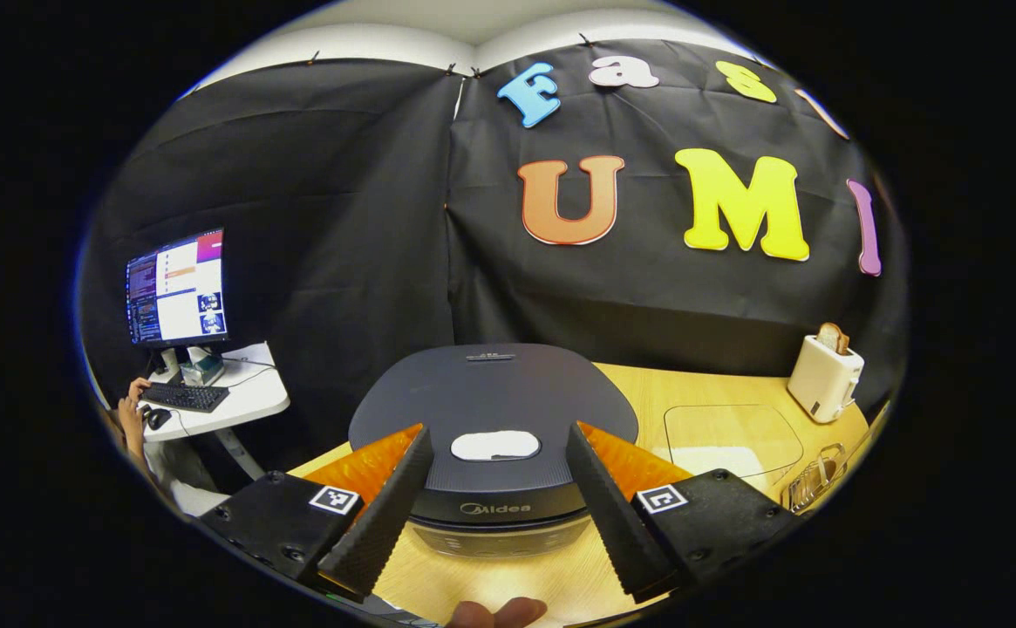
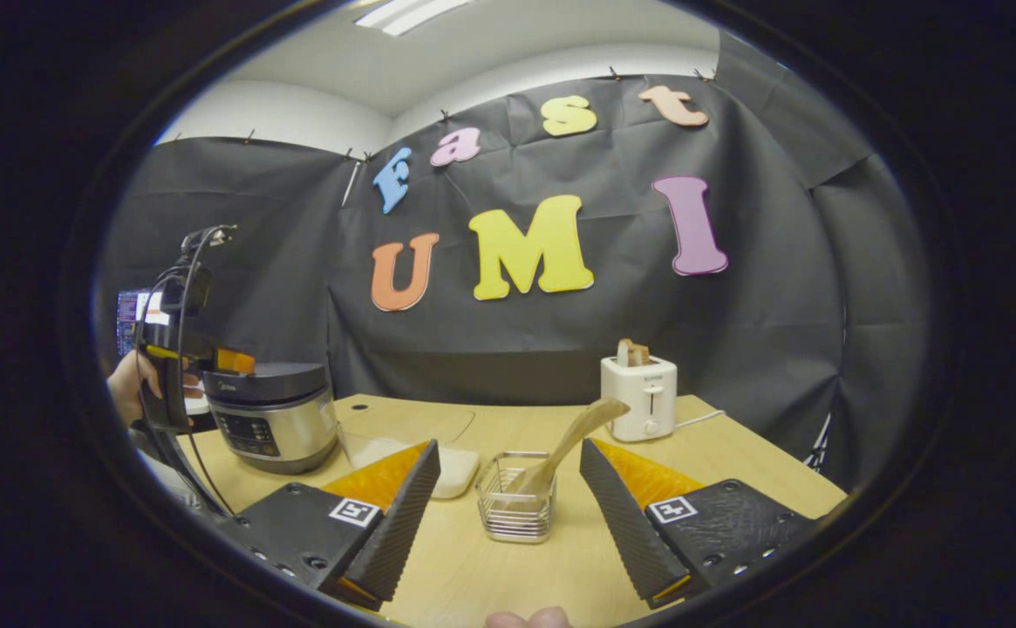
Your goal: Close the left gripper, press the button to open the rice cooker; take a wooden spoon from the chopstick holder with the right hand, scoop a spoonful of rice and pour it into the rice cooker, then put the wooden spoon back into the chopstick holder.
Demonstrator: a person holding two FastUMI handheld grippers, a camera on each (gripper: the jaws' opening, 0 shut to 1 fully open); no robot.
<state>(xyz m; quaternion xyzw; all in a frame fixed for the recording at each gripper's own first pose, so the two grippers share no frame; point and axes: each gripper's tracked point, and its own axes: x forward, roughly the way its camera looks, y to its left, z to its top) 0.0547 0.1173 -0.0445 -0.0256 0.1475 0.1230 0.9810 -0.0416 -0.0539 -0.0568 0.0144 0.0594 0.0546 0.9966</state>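
Right gripper view: bare table [image 2: 717, 453] at center right, chopstick holder [image 2: 515, 508] mid-frame, toaster [image 2: 639, 397] behind, rice cooker [image 2: 270, 417] and clear container [image 2: 403, 440] crowd lower left. Left gripper view: cooker lid blocks center.

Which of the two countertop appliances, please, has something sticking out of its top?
The white toaster at the table's far side, with toast poking from its slot; the dark rice cooker has its lid closed flat.

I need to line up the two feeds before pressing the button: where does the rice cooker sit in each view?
Left gripper view: rice cooker bottom centre, lid shut, between that gripper's open fingers.
Right gripper view: rice cooker at the left, on the table's far left corner.
Shared landmark: the white toaster.
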